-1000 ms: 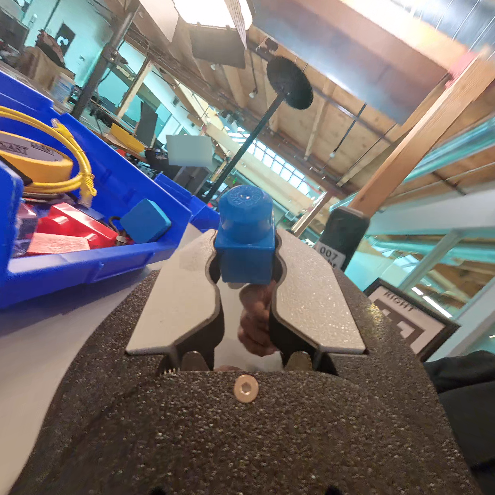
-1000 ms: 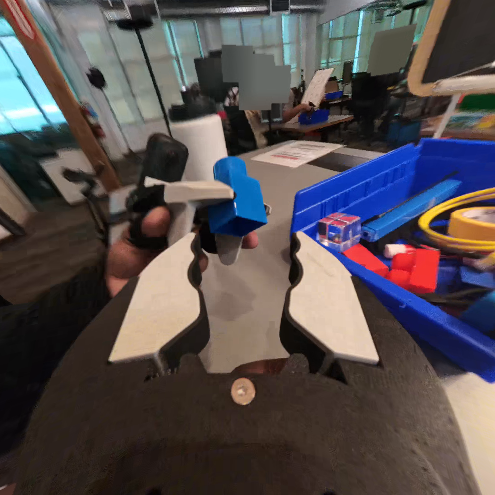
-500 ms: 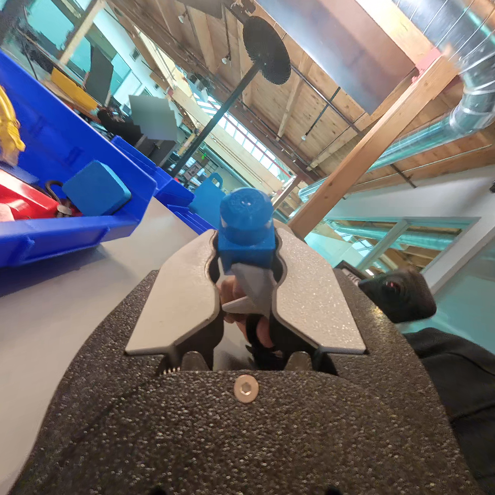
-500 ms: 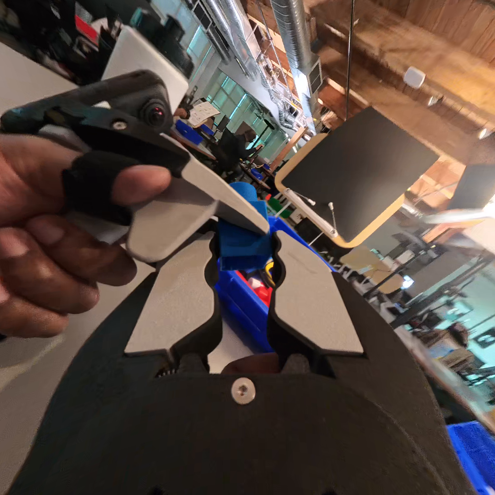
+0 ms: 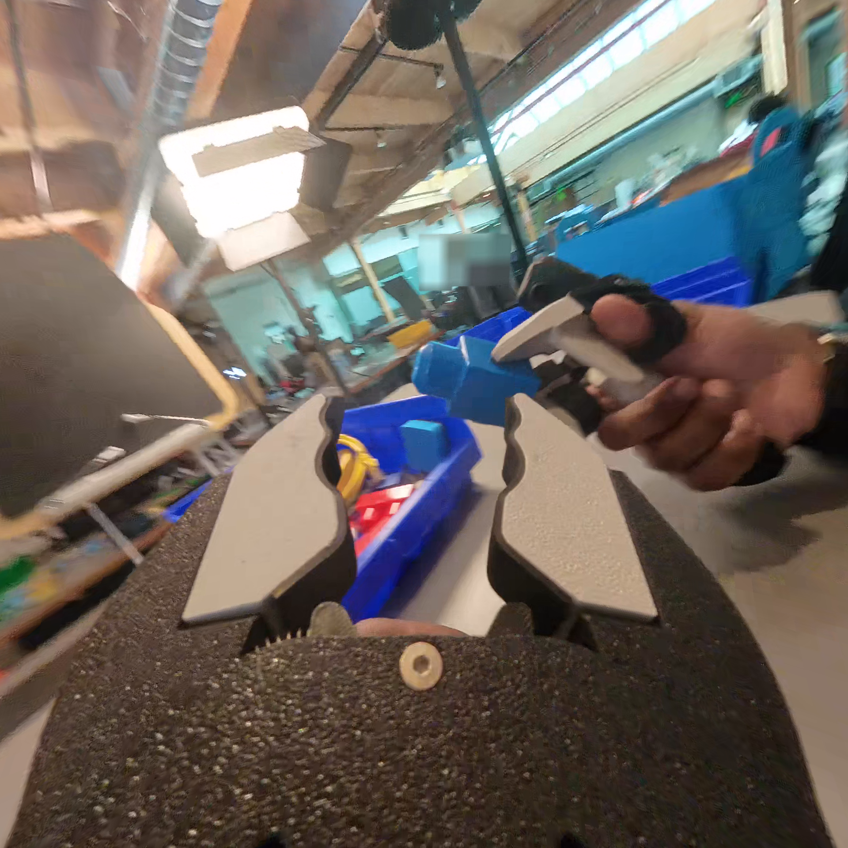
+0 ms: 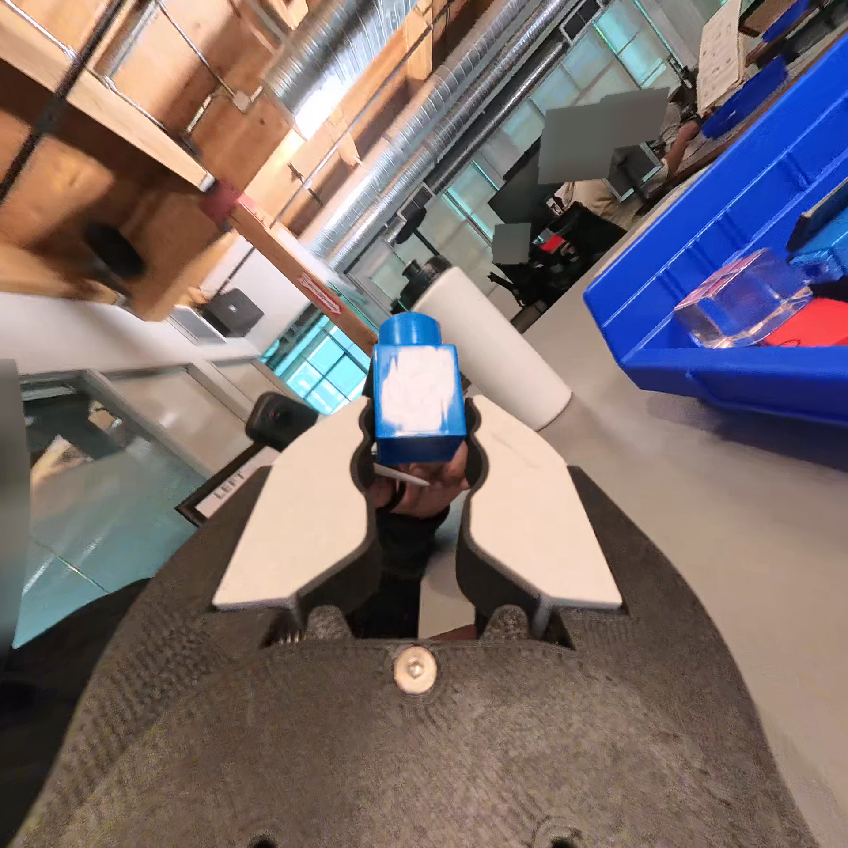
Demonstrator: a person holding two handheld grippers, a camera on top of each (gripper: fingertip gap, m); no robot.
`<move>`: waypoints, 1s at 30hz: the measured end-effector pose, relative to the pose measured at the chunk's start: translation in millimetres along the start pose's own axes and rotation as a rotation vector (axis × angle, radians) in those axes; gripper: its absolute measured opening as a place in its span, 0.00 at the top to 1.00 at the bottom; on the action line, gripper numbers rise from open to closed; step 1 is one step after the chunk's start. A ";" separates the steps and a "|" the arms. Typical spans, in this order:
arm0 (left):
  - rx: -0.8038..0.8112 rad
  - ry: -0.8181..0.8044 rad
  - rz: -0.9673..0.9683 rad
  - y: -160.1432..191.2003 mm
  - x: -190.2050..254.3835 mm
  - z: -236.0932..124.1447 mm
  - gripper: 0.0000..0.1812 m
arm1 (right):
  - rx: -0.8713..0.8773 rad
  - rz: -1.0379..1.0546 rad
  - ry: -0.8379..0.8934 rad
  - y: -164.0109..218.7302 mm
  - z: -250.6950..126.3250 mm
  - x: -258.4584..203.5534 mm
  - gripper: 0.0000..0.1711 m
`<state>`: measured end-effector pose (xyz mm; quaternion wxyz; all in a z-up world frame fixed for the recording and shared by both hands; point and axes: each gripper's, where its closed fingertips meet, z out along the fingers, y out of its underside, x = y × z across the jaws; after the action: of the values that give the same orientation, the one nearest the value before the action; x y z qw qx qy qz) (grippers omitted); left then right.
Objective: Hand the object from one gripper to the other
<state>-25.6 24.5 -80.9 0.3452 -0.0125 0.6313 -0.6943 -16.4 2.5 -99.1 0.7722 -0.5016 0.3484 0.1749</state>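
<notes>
The right hand-held gripper (image 6: 416, 424) was clamped on the blue block (image 6: 415, 399). The block sat between the fingertips with its round stud pointing away from the camera and a white scuffed patch on the face toward the camera. In the left wrist view the same block (image 5: 472, 383) was seen held in the air above the bench (image 5: 757, 596), its stud pointing toward the left side of that view. The left hand-held gripper (image 5: 417, 413) was spread wide, with nothing between its fingers, and stood just beside the block without touching it. A blue bin (image 5: 431, 514) rested on the bench beyond the left fingers and held a yellow cable (image 5: 353, 463), red pieces (image 5: 381, 504) and a blue pad (image 5: 424, 438). In the right wrist view a clear cube (image 6: 739, 305) lay in the bin (image 6: 743, 376), and a white roll (image 6: 491, 348) stood on the bench behind the block.
</notes>
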 end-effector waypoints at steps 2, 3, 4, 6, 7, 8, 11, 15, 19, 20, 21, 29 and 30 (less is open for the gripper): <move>-0.009 -0.056 0.124 0.2 0.2 2.4 0.61 | 0.027 0.036 -0.033 -1.7 2.3 -3.5 0.78; -0.021 -0.048 0.152 1.8 5.8 5.7 0.60 | 0.041 0.054 -0.052 -2.4 3.7 -5.6 0.78; -0.038 -0.036 0.174 4.1 12.3 9.5 0.58 | 0.052 0.066 -0.068 -2.4 5.0 -7.2 0.78; -0.064 -0.042 0.224 7.1 20.6 16.5 0.57 | 0.051 0.076 -0.081 1.1 8.7 -8.7 0.78; -0.070 -0.054 0.244 7.8 22.5 19.1 0.57 | 0.038 0.078 -0.085 5.1 10.9 -9.1 0.78; -0.077 -0.073 0.253 9.2 22.4 21.3 0.56 | 0.019 0.082 -0.091 9.8 13.6 -10.0 0.78; -0.127 -0.108 0.293 16.8 19.3 23.1 0.58 | -0.034 0.082 -0.117 21.2 19.7 -15.8 0.78; -0.123 -0.150 0.344 13.3 13.6 18.3 0.64 | -0.075 0.024 -0.099 27.5 21.7 -17.3 0.78; -0.178 -0.233 0.411 17.9 2.6 16.4 0.64 | -0.050 -0.150 0.065 18.7 16.7 -3.4 0.72; -0.191 -0.261 0.426 19.2 -1.7 15.4 0.64 | -0.032 -0.226 0.123 13.6 14.0 -0.2 0.72; -0.203 -0.287 0.438 20.3 -5.8 14.3 0.64 | -0.012 -0.316 0.178 8.2 11.3 0.8 0.72; -0.269 -0.311 0.547 29.1 -4.6 17.0 0.64 | -0.109 -0.910 0.410 18.9 15.0 -0.8 0.62; -0.265 -0.300 0.553 29.0 -2.0 17.9 0.64 | -0.133 -0.921 0.426 21.9 15.4 2.8 0.64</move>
<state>-2.5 11.0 -102.1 0.6049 0.0125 0.6377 -0.4768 -22.4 25.6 -111.5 0.6475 -0.6758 0.2288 -0.2678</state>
